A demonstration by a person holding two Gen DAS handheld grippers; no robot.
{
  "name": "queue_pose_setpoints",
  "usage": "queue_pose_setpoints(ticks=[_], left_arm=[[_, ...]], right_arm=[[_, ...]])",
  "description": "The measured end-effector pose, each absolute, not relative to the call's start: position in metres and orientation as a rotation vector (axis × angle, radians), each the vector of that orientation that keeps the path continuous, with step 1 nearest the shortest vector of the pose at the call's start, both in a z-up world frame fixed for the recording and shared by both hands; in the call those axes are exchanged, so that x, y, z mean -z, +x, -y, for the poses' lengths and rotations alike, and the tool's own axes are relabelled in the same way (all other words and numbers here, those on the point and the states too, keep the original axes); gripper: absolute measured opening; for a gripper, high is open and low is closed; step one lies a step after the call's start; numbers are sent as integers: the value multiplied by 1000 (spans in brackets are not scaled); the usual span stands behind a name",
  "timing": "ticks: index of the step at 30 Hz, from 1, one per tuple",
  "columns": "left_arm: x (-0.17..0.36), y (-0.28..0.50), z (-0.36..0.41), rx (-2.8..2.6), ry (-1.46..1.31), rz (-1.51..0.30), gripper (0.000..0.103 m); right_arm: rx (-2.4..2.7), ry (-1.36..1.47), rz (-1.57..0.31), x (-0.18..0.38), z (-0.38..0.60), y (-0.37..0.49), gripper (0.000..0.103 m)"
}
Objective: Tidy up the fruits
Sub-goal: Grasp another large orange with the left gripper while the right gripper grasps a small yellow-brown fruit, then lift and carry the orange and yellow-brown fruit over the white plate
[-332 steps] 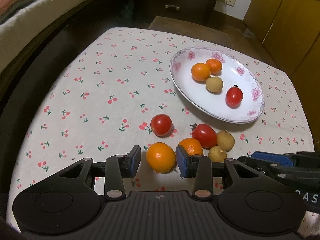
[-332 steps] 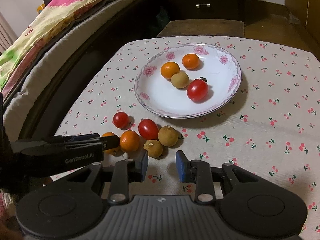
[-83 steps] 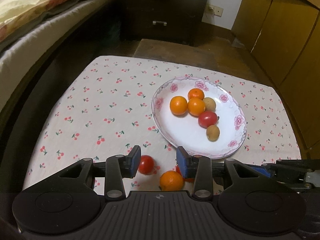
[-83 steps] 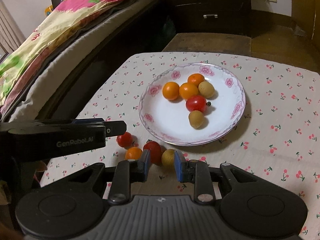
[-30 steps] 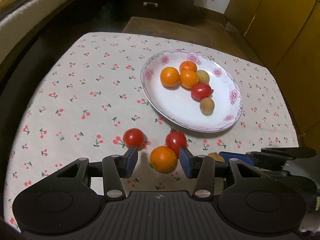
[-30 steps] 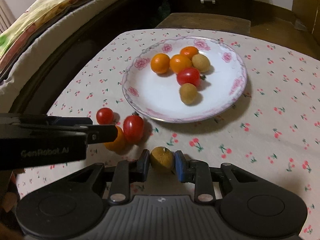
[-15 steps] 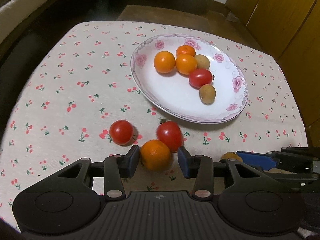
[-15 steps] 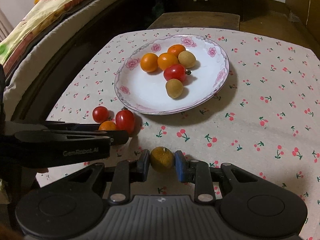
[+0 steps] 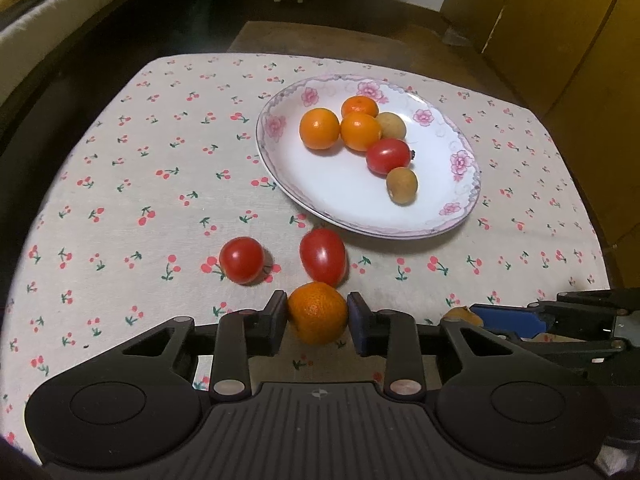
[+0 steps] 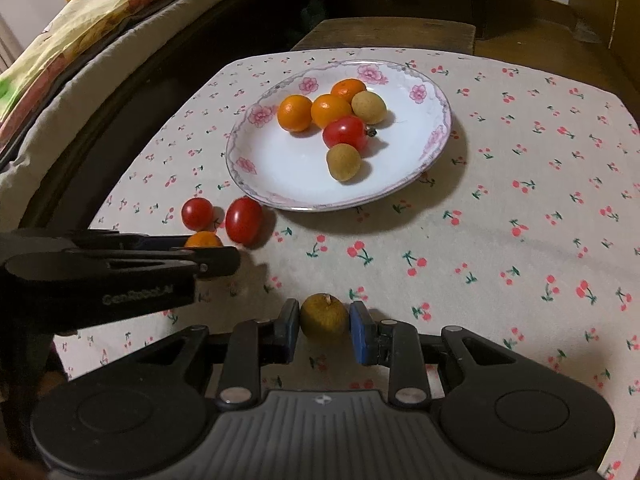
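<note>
Nearest, a small round orange mandarin (image 9: 318, 312) is bracketed by the left claw (image 9: 318, 322), narrowed since a second ago until its pads touch the peel; whether it is lifted cannot be told. A small tan longan (image 10: 324, 315) sits between the right claw (image 10: 324, 326), whose pads have eased slightly apart from it. Beyond, two red cherry tomatoes (image 9: 322, 256) lie on the cherry-print worktop (image 9: 140, 160). Farthest, six fruits are held in the white floral plate (image 9: 276, 128). Four fruits remain outside it.
</note>
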State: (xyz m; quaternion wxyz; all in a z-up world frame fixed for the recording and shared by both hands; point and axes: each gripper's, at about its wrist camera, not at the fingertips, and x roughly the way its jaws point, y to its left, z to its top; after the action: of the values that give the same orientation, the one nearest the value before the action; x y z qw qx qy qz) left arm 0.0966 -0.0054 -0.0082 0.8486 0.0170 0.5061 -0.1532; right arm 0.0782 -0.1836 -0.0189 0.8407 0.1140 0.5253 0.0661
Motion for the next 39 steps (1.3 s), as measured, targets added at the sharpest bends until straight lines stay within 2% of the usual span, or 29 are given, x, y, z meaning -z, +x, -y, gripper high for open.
queue_pose_setpoints(ticks=[15, 27, 39], left_arm=[[17, 46, 11, 364, 79, -1113, 41], [21, 43, 19, 364, 133, -1098, 44], [17, 41, 20, 372, 124, -1096, 41]], right_arm=[[-122, 205, -1134, 17, 182, 43, 29], [-137, 156, -1138, 20, 178, 44, 29], [-171, 121, -1158, 20, 171, 39, 29]])
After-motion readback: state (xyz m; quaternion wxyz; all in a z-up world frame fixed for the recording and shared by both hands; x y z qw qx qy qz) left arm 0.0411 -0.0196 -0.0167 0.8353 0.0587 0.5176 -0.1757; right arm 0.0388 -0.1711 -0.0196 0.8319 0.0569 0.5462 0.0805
